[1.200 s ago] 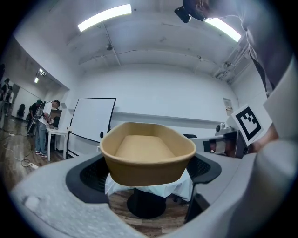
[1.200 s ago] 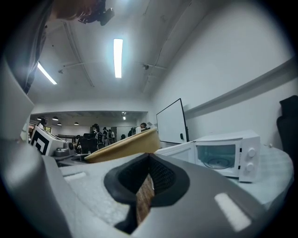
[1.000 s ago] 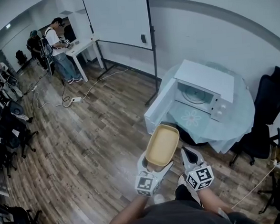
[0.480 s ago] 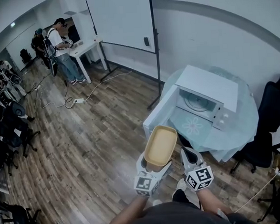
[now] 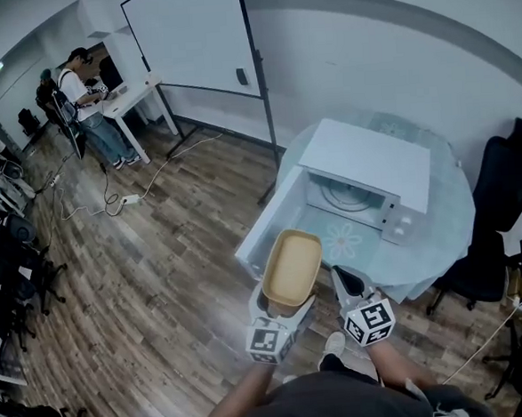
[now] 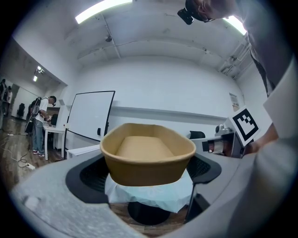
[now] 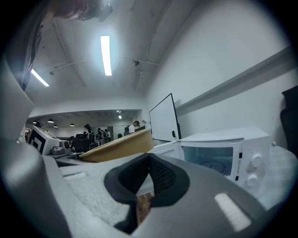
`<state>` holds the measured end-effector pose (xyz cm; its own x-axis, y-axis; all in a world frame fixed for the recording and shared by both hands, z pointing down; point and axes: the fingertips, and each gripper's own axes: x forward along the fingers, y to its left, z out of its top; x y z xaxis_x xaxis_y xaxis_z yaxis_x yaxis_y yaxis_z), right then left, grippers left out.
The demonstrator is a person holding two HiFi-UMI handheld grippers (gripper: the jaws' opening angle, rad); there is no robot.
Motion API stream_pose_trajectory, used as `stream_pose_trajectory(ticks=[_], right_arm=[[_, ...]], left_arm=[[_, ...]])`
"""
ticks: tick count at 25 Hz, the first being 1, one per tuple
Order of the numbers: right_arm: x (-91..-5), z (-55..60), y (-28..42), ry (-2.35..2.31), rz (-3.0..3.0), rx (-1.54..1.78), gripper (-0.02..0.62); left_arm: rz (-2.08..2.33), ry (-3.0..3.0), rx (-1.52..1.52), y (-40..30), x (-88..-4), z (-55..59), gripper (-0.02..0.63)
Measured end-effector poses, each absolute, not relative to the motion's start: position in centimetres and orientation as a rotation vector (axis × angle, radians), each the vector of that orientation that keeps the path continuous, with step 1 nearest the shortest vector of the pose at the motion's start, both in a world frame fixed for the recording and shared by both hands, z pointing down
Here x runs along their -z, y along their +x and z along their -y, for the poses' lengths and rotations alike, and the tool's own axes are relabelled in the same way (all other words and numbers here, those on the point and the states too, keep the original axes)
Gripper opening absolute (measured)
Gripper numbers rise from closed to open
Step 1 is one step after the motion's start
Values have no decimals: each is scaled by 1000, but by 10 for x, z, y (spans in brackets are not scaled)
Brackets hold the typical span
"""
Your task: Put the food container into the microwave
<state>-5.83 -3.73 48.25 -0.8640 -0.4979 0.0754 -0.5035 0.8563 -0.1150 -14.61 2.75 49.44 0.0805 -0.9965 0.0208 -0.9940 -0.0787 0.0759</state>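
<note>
A tan oval food container is held level by its near end, with my left gripper shut on it. In the left gripper view the container fills the space between the jaws and is empty inside. It hangs just in front of the white microwave, above the lower edge of the microwave's door, which is swung open to the left. The cavity shows a glass turntable. My right gripper floats beside the container, jaws closed on nothing. The container shows at its left.
The microwave stands on a round table with a pale blue cloth. A black office chair is at the right. A whiteboard on a stand is behind. People stand at a white desk far left. Cables lie on the wood floor.
The microwave and table have come nearer in the head view. The container, still in my left gripper, now hangs over the open door's edge. The right gripper keeps its place beside it.
</note>
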Motion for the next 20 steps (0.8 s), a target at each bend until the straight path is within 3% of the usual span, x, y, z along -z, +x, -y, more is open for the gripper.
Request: stream_pose_trajectory(ticks=[20], right_arm=[[-499, 173, -22, 832, 2956, -265, 2]], left_arm=[[2063, 2243, -75, -121, -506, 102, 525]])
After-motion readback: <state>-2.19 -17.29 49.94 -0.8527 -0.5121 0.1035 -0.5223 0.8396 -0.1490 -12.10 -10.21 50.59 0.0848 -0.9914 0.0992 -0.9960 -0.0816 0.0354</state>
